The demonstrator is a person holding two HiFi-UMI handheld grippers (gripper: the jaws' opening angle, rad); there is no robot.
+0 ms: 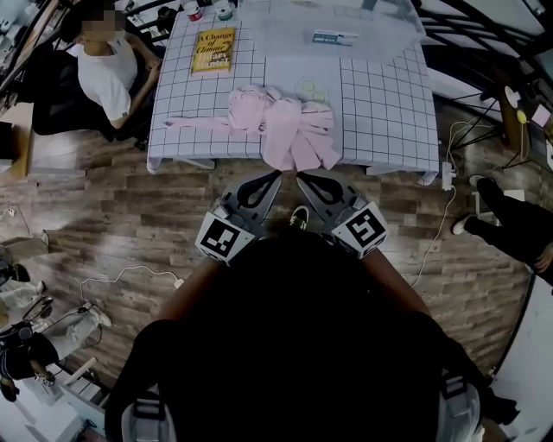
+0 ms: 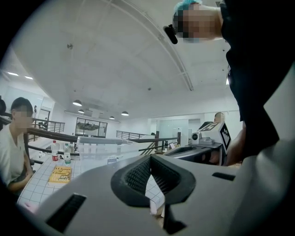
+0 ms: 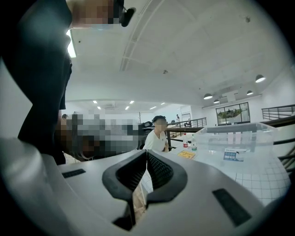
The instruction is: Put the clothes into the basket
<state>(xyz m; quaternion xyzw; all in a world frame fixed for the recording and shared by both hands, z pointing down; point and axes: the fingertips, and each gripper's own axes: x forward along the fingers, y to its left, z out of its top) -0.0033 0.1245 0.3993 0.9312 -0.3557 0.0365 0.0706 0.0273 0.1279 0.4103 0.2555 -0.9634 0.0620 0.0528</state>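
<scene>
On the grid-patterned surface (image 1: 380,104), the pink clothes (image 1: 283,125) lie heaped near the front edge, well apart from the clear plastic basket (image 1: 384,24) at the far side. The left gripper (image 1: 273,177) and right gripper (image 1: 303,179) hover side by side short of the surface, each with its jaws together and empty.

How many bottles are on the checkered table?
2. The red-labelled bottle and the green-labelled bottle stand side by side at the table's far edge, just beyond the yellow book; the clear basket might hide more.
</scene>
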